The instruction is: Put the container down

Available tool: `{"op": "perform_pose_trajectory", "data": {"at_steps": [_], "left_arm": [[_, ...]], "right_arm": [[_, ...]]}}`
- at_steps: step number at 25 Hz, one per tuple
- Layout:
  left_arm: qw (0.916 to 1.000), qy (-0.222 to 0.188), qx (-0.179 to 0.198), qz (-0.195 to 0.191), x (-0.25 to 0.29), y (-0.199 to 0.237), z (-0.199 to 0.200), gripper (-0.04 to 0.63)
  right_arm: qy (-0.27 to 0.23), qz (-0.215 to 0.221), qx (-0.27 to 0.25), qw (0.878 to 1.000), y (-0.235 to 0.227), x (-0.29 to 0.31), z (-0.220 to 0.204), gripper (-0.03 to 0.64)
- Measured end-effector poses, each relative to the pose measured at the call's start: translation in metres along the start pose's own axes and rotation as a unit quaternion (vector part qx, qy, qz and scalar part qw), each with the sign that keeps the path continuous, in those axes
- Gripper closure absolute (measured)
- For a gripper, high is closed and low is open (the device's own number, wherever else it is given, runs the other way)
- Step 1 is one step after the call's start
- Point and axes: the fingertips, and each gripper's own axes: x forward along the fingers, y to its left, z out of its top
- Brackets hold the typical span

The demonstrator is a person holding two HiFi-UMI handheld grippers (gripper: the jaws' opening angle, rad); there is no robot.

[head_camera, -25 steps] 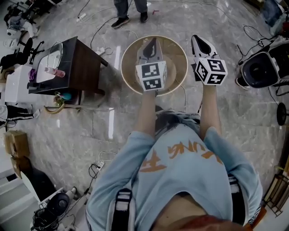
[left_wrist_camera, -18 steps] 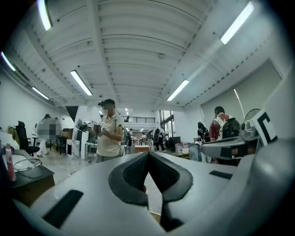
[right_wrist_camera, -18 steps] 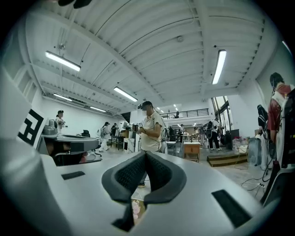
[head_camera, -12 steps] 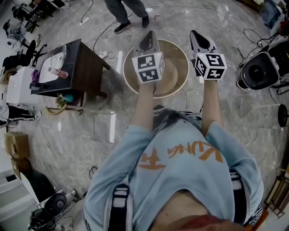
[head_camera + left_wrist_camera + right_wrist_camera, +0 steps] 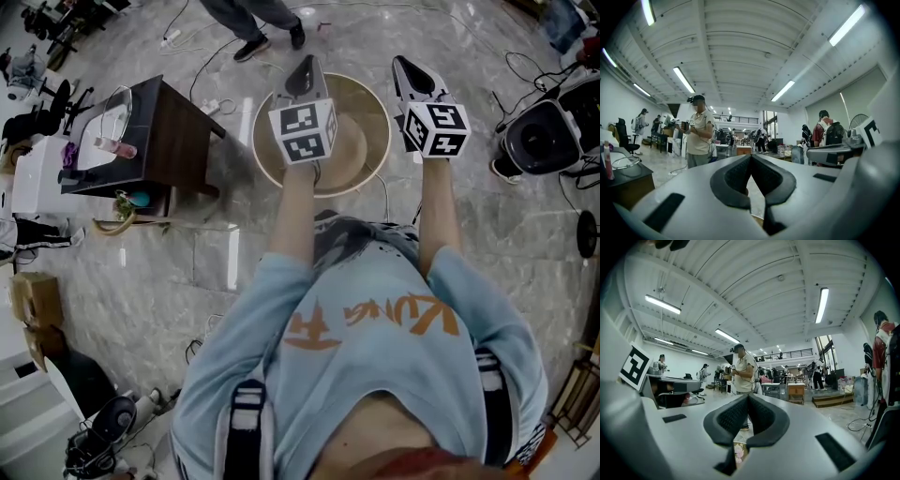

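— Where is the container?

— The round tan container (image 5: 364, 150) sits on the grey stone floor (image 5: 187, 272), just beyond the person's feet. A dark table (image 5: 178, 131) stands to its left, close by but apart from it.

— Is either gripper holding it?

— No. From the head view, the left gripper (image 5: 307, 67) hangs above the left half of the bowl, and the right gripper (image 5: 411, 71) hangs over its right rim. Both are raised and point away from the person into the room.

— And the jaws?

— Both pairs are closed, with the pads meeting at the tips and nothing between them.

— Anything else nearby?

— Another person (image 5: 699, 136) stands on the far side, facing the grippers.
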Motion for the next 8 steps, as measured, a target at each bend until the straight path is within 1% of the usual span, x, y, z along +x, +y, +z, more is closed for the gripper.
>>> {"op": "perform_pose_trajectory", "data": {"at_steps": [8], "left_arm": [[0.9999, 0.003, -0.006, -0.011, 0.022, -0.007, -0.004, 0.572]], "right_arm": [[0.001, -0.009, 0.000, 1.000, -0.019, 0.008, 0.000, 0.606]]}}
